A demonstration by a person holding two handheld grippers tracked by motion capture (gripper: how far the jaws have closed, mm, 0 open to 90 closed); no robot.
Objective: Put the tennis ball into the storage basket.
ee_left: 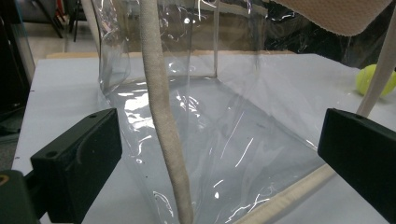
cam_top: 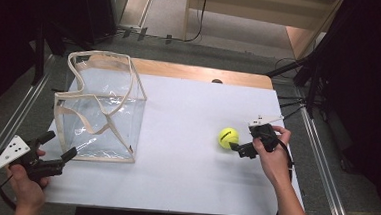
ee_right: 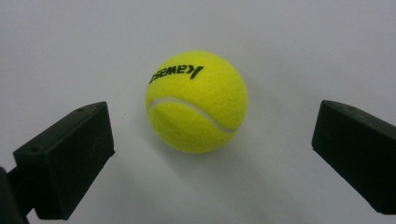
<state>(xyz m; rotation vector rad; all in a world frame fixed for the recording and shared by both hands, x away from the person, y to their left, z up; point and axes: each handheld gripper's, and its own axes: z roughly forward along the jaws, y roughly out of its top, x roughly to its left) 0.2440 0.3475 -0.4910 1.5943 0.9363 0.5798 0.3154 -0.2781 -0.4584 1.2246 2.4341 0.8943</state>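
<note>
High view first: a white table top carries a clear plastic bag at its left and a yellow tennis ball toward the right, well apart from each other with a wide bare stretch of white between them. The bag stands upright with its mouth open to the top, its edges trimmed in beige webbing, and a beige strap droops down across its front wall. Its near bottom edge runs close to the table's front-left corner, so there is little surface left on that side. Beyond the far edge of the white top a strip of wood shows, and metal rails run along both sides of the table.

At the right, the right gripper sits just beside the ball on its near-right side, low over the table. From the right gripper view its two black jaws stand wide apart with the ball ahead of them, centred in the gap, untouched by either jaw and resting on the bare surface. There is free white table all round the ball.

At the front left, the left gripper points at the bag's near lower corner. From the left gripper view its jaws are also spread wide, with the strap hanging between them and the clear wall of the bag just ahead; neither jaw presses on anything. The ball shows far off at the right edge of that view.
</note>
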